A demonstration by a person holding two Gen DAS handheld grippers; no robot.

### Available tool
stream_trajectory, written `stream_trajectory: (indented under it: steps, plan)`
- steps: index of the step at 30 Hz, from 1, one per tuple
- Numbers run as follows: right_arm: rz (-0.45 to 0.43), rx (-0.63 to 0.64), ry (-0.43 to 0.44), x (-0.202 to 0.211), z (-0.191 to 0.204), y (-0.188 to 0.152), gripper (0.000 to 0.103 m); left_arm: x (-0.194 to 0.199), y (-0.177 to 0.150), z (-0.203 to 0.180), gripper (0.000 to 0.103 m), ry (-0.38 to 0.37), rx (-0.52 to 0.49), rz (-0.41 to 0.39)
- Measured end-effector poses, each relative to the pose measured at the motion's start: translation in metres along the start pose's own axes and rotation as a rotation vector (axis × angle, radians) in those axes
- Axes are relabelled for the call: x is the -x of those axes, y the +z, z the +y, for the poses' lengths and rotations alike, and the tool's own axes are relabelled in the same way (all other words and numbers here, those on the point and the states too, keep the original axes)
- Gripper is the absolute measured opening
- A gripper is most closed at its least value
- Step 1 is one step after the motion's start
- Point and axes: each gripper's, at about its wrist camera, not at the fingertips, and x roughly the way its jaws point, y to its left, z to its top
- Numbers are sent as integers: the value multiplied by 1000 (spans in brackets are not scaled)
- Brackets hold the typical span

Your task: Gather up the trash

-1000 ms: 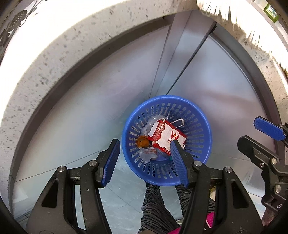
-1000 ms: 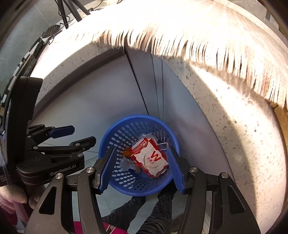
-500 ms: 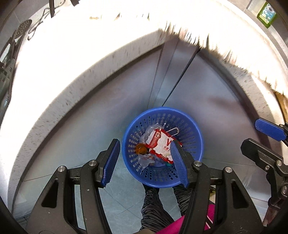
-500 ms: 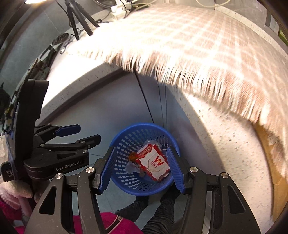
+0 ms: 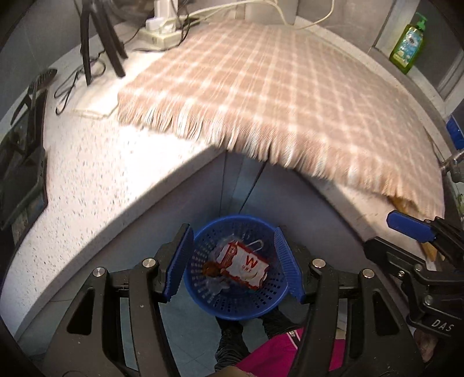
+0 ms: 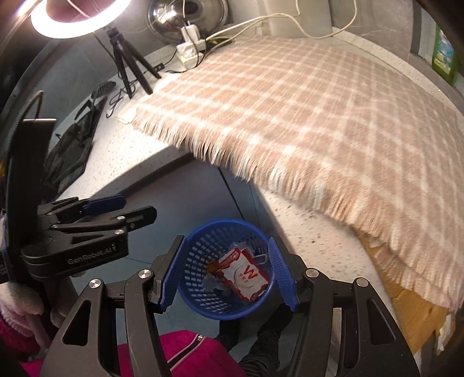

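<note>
A blue plastic basket (image 5: pixel 203 298) stands on the floor below the counter edge; it also shows in the right wrist view (image 6: pixel 200 301). In it lie a red and white wrapper (image 5: pixel 246 265) (image 6: pixel 243 275), an orange-brown scrap (image 5: pixel 210 269) and clear plastic. My left gripper (image 5: pixel 233 261) is open and empty, high above the basket. My right gripper (image 6: pixel 227 271) is open and empty, also above the basket. Each gripper shows at the side of the other's view: the right one (image 5: pixel 406 235), the left one (image 6: pixel 116 208).
A speckled white counter (image 5: pixel 95 179) carries a beige checked fringed cloth (image 5: pixel 275 87). At its back stand a tripod (image 5: pixel 101 40), a power strip with cables (image 5: pixel 162 32) and a green soap bottle (image 5: pixel 407 46). A ring light (image 6: pixel 75 17) is at the right wrist view's upper left. The person's legs (image 5: pixel 232 342) are below.
Both grippers have risen and tilted up from the basket. The counter top and checked cloth have come into view, and the basket looks smaller and lower in both views.
</note>
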Motion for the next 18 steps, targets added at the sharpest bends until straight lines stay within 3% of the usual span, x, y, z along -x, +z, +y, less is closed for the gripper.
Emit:
stream_trajectory:
  steps: [2, 5, 10, 12, 14, 16, 18]
  plan:
    - [-12, -19, 2, 8, -6, 4, 56, 12, 7, -6, 61, -6, -15, -28]
    - [-48, -37, -3, 23, -14, 10, 56, 33, 18, -18, 74, -10, -32, -81]
    - [-119, -39, -33, 51, -26, 19, 57, 60, 34, -37, 75, -15, -56, -163]
    - [-146, -40, -43, 61, -30, 25, 57, 67, 39, -44, 80, -18, -64, -193]
    - [-169, -46, -48, 68, -34, 31, 59, 73, 44, -47, 83, -21, -70, -223]
    - [-202, -54, -50, 78, -39, 35, 67, 79, 50, -52, 84, -23, -77, -245]
    - [-228, -57, -55, 87, -43, 39, 68, 86, 55, -59, 84, -25, -87, -261]
